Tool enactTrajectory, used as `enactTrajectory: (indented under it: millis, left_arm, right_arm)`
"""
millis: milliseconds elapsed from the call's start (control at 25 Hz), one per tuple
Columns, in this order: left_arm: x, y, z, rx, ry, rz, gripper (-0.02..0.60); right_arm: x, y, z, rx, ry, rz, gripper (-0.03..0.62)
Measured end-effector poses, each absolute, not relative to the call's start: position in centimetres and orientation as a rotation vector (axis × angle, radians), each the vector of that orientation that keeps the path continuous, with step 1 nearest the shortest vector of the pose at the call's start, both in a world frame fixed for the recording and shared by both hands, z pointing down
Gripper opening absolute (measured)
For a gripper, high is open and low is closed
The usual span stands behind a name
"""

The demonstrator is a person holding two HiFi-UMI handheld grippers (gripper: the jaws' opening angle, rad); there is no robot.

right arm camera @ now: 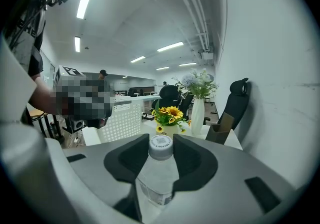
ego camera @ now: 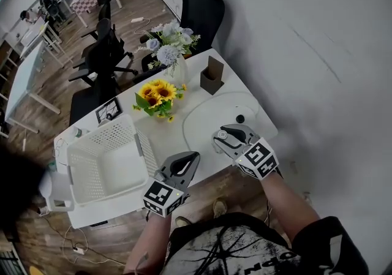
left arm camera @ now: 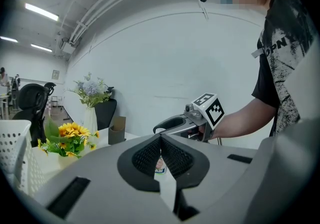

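Note:
My right gripper is shut on a clear plastic bottle with a white cap, held upright just below the neck over the near right part of the white table. My left gripper hovers at the table's front edge beside a white basket. Its tips touch. A sliver of something white with a label shows low in the gap, and I cannot tell what it is. The left gripper view also shows the right gripper and the person's arm.
A pot of sunflowers and a vase of pale flowers stand mid-table. A brown cardboard holder sits at the far right, with a small black object nearer. Black office chairs stand behind the table, and a white wall is to the right.

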State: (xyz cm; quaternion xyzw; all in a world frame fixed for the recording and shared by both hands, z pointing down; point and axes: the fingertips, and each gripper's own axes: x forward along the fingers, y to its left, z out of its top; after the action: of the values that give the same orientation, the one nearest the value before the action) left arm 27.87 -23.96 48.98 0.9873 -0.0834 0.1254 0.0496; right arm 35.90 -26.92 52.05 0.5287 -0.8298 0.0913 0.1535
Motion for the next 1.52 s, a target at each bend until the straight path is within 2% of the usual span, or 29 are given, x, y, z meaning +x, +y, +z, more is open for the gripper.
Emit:
enactTrajectory:
  millis: [320, 480, 1120, 1200, 1320, 1520]
  left_arm:
    - [28.3, -23.8, 48.6, 3.027, -0.237, 0.382, 0.011]
    - [28.3, -23.6, 48.3, 3.036, -0.231, 0.384, 0.011]
    - [28.5, -22.4, 45.9, 3.112, -0.22, 0.331, 0.011]
    - [28.6, -22.1, 45.8, 3.115, -0.214, 0.325, 0.011]
    - [28.6, -21.7, 45.7, 3.118, -0.208, 0.322, 0.011]
    - [28.9, -21.6, 45.6, 3.126, -0.202, 0.322, 0.011]
  right_arm:
    - [35.6, -26.7, 52.6, 1.482, -2.328, 0.219, 0.16]
    - [35.4, -26.5, 52.5, 1.476, -2.317, 0.213, 0.186]
    - [35.7, -22.9, 48.0, 1.526, -2.341, 0.082, 0.185]
    - [35.6, -22.2, 47.4, 1.538, -2.351, 0.072, 0.156]
    - [35.5, -21.2, 46.7, 1.554, -2.369, 0.069, 0.074]
    - [35.3, -19.9, 46.0, 1.567, -2.393, 0.083, 0.034]
